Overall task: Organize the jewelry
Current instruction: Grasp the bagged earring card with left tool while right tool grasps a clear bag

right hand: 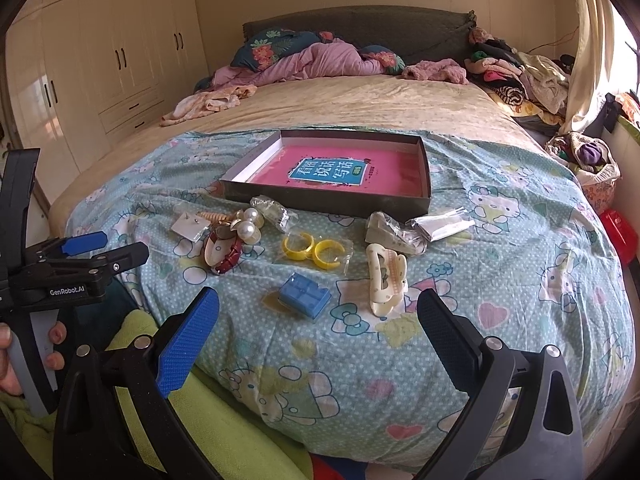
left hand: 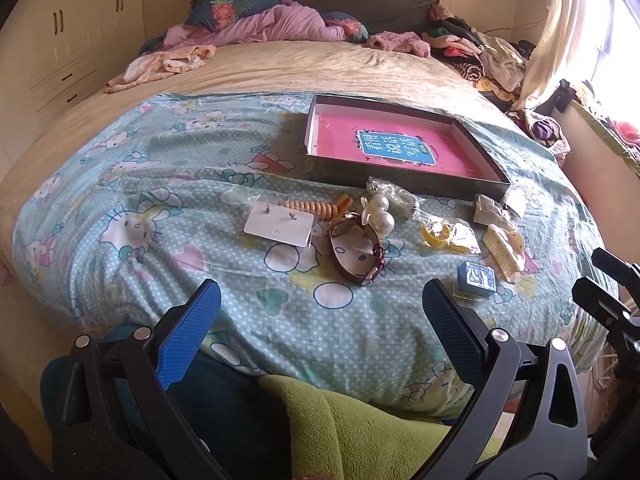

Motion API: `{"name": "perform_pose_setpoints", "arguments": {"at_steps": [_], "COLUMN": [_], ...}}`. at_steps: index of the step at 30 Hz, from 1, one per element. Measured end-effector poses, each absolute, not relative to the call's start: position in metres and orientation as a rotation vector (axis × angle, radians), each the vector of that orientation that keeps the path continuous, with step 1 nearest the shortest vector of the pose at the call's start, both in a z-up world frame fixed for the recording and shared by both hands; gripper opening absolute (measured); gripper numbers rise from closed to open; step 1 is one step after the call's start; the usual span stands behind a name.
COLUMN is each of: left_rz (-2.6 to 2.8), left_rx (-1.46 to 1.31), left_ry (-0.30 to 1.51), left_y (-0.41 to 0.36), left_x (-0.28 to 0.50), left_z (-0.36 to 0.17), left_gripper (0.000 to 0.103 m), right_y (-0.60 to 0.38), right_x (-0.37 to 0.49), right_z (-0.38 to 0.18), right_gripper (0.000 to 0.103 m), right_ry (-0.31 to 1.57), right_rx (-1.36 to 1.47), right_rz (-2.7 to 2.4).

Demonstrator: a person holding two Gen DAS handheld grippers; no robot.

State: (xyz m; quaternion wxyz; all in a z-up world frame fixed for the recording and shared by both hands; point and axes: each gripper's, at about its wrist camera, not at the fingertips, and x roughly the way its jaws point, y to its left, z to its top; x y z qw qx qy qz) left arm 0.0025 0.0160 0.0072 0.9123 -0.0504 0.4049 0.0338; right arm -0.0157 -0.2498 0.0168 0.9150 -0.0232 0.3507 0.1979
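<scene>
Cartoon-print bedspread carries scattered jewelry: yellow hoop earrings and blue block at twelve o'clock ahead of the right gripper, spread wide, empty. Left gripper, equally wide, faces the brown bangle.

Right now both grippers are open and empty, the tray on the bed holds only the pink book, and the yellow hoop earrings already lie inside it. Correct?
Not quite. The yellow hoop earrings lie in their clear bag on the blanket, in front of the tray, not inside it; the right wrist view shows this. Left gripper and right gripper are open and empty, and the tray holds only the pink book.
</scene>
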Motion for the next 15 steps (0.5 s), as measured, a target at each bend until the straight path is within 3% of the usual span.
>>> {"name": "perform_pose_setpoints", "arguments": {"at_steps": [15], "left_rz": [0.162], "left_rx": [-0.217], "left_ry": [0.857], "left_y": [0.081], "left_x": [0.035], "left_z": [-0.003], "left_gripper": [0.095], "right_y": [-0.288], "right_x": [0.036], "right_z": [0.025], "right_gripper": [0.099], "right_ry": [0.692], "right_rx": [0.013], "right_rz": [0.29]}}
